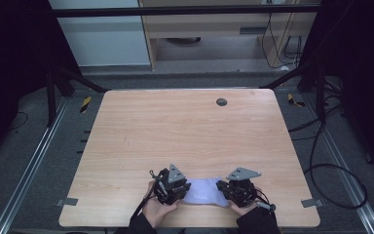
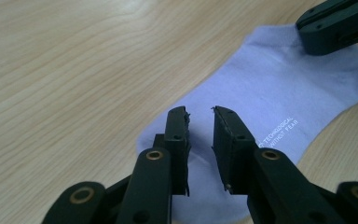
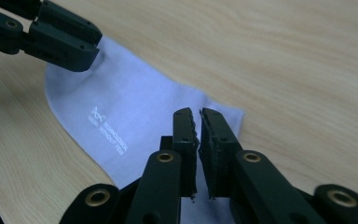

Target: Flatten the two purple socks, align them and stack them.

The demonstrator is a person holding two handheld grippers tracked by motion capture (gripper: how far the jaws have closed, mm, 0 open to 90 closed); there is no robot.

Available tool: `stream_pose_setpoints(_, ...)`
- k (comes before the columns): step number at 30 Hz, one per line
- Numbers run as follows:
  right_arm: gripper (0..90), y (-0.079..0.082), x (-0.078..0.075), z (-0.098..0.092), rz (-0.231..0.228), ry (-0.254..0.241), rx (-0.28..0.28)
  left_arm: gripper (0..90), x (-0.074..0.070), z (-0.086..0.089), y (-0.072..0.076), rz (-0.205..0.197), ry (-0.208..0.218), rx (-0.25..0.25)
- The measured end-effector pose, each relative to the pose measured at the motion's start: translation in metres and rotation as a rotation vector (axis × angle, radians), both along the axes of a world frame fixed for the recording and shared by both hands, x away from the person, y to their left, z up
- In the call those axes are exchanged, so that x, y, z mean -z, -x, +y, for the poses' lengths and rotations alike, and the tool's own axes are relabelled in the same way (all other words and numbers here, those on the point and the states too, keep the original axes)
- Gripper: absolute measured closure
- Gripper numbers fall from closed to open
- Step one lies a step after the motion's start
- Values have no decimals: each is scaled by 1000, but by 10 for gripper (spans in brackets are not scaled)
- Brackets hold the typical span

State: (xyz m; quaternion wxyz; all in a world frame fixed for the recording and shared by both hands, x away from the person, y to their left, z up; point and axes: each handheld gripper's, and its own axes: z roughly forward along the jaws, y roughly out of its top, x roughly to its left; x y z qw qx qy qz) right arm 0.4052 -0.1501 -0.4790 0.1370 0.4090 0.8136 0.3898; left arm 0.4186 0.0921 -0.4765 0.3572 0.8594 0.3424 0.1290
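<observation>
Wooden table [image 1: 185,136]: one, pale grain.
Sock [image 1: 202,191]: one, lilac, flat near front edge, between two grippers.
Left gripper [image 2: 200,122]: jaws apart above sock's toe end, gripping nothing.
Right gripper [image 3: 198,122]: jaws nearly together over sock's other end.

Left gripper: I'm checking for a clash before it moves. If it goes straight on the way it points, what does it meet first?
Probably only the sock lying under its line; the left gripper points along it. Beyond, the right gripper sits off to one side, so a clash looks unlikely, though depth is unclear.
</observation>
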Motion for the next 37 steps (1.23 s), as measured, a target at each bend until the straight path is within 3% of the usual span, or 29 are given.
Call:
stream_pose_setpoints(5,887,-4,12,2,53,39,-13,765,12,-2,0,13,-18,7)
stream_pose_setpoints(11,881,-5,15,0,72,62,-9,754,12,-1,1,2,-12,5)
stream_pose_setpoints(13,868,-5,13,0,71,46,-13,734,8,2,1,-7,0,1)
stream_pose_setpoints(17,802,-5,3,-6,15,-10,-2,675,-5,15,-3,-34,48,-16)
stream_pose_setpoints(22,547,-12,-2,-21,-60,-55,114,581,-18,39,-12,-61,94,-70)
stream_pose_setpoints(25,433,-19,0,-33,-93,-44,182,508,-19,54,-20,-75,96,-113)
stream_pose_setpoints(29,319,-27,3,-50,-96,-32,263,429,-17,72,-29,-84,104,-145)
stream_pose_setpoints(37,202,-34,10,-85,-83,-26,373,332,-11,115,-39,-91,102,-216)
